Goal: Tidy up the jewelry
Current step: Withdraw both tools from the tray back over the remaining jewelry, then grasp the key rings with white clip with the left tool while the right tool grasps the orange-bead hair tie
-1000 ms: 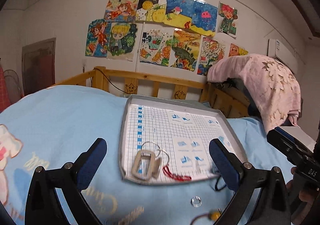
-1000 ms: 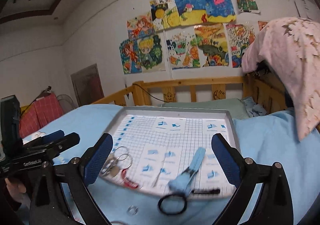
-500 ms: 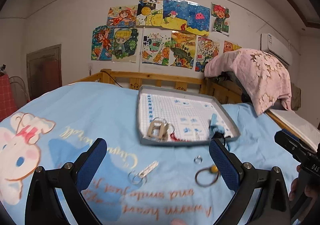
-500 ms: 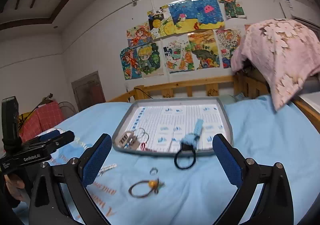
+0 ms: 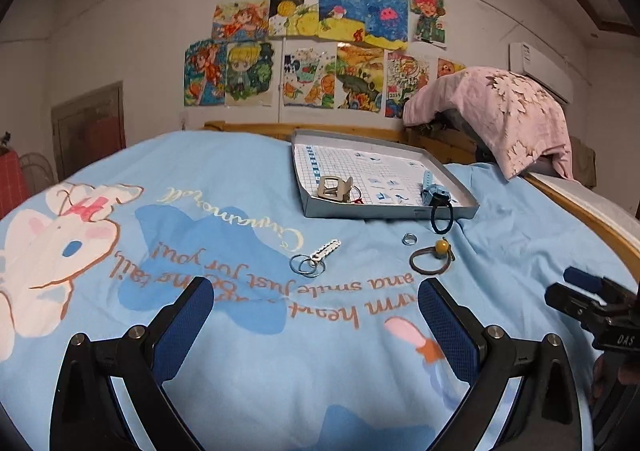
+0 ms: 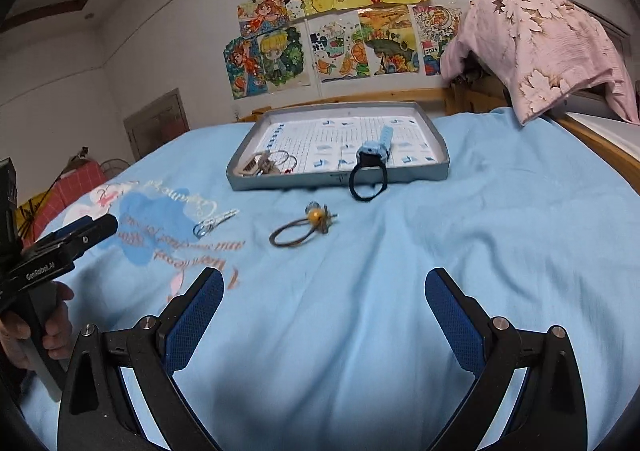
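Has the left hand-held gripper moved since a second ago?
Yes. The left hand-held gripper has pulled back from the tray: a second ago the tray lay between its fingers, now it sits far ahead on the bedsheet.

Bare bedspread (image 5: 320, 371) lies between both claws and the scattered trinkets.

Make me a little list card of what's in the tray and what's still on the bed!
surface: blue bedsheet
tray: grey, grid paper inside
in tray: buckle with rings
over tray edge: blue strap with black loop, loop hanging outside
on bed: key rings with white tag, small silver ring, brown hair tie with yellow bead
left gripper: open, empty
right gripper: open, empty
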`<move>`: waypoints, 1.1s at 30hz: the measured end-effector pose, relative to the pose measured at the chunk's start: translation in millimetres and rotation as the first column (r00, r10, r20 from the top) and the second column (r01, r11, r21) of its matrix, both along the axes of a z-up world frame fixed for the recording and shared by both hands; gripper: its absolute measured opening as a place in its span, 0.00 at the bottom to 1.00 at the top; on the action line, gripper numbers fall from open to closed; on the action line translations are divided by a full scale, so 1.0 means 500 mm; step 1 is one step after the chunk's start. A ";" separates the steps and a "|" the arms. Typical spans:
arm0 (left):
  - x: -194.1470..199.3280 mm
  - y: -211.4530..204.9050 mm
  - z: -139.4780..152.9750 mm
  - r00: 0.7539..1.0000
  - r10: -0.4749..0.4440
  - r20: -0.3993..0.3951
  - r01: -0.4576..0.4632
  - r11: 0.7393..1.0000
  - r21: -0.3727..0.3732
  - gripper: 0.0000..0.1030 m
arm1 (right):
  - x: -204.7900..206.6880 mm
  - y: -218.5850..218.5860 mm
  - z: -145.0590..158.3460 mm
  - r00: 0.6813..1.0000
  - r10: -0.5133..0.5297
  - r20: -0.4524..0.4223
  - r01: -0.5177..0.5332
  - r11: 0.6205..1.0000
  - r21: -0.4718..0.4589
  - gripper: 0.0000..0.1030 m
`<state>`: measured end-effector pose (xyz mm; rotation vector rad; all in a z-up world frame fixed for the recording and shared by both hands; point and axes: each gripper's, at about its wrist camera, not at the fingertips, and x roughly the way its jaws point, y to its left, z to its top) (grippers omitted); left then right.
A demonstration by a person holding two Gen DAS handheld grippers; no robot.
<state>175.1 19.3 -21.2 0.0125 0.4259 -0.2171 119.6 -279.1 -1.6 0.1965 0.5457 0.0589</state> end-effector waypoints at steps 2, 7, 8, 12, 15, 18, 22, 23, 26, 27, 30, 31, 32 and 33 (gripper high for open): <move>-0.001 -0.004 -0.004 1.000 -0.007 -0.012 0.008 1.000 0.012 1.00 | -0.003 0.011 0.000 1.000 0.004 0.002 -0.004 1.000 -0.013 0.96; 0.015 -0.010 -0.013 0.998 -0.003 -0.060 0.004 1.000 0.029 1.00 | -0.008 0.043 0.003 0.999 0.024 0.022 -0.022 0.994 -0.106 0.96; 0.018 -0.009 -0.015 0.998 -0.003 -0.070 0.005 1.000 0.028 1.00 | -0.008 0.045 0.003 0.999 0.026 0.020 -0.023 0.993 -0.114 0.96; 0.024 -0.003 -0.023 0.996 -0.001 -0.089 0.003 1.000 0.021 1.00 | -0.004 0.039 0.002 1.000 0.027 0.004 -0.026 0.994 -0.102 0.96; 0.026 0.000 -0.024 0.995 0.004 -0.095 -0.003 1.000 0.017 1.00 | -0.002 0.040 -0.002 1.000 0.024 -0.004 -0.024 0.994 -0.103 0.96; 0.031 0.003 -0.023 0.995 0.012 -0.101 -0.011 1.000 0.012 1.00 | -0.002 0.042 -0.002 1.000 0.026 -0.005 -0.027 0.994 -0.103 0.96; 0.053 0.012 -0.014 0.995 0.030 -0.099 -0.031 1.000 -0.004 1.00 | 0.000 0.041 0.010 1.000 0.022 0.022 -0.020 0.996 -0.091 0.96; 0.064 0.015 -0.009 0.995 0.043 -0.093 -0.044 0.999 -0.003 1.00 | 0.004 0.038 0.016 0.999 0.020 0.034 -0.017 0.997 -0.082 0.96; 0.091 0.024 0.002 0.996 0.061 -0.064 -0.062 0.998 -0.010 1.00 | 0.033 0.027 0.036 0.998 0.020 0.067 -0.016 0.998 -0.061 0.96; 0.099 0.025 0.004 0.996 0.067 -0.053 -0.068 0.998 -0.010 1.00 | 0.040 0.024 0.040 0.997 0.018 0.075 -0.013 0.998 -0.062 0.96; 0.133 0.026 0.002 0.995 0.095 -0.033 -0.096 0.995 -0.014 1.00 | 0.065 0.014 0.051 0.994 0.000 0.110 0.008 0.998 -0.068 0.96; 0.144 0.025 0.002 0.994 0.104 -0.029 -0.105 0.994 -0.017 1.00 | 0.077 0.012 0.053 0.993 -0.001 0.115 0.009 0.997 -0.071 0.96; 0.158 0.024 0.000 0.993 0.114 -0.025 -0.115 0.993 -0.019 1.00 | 0.091 0.011 0.055 0.993 -0.004 0.122 0.014 0.997 -0.075 0.96; 0.167 0.023 -0.002 0.993 0.118 -0.024 -0.119 0.993 -0.018 1.00 | 0.102 0.010 0.058 0.991 -0.010 0.135 0.021 0.997 -0.077 0.96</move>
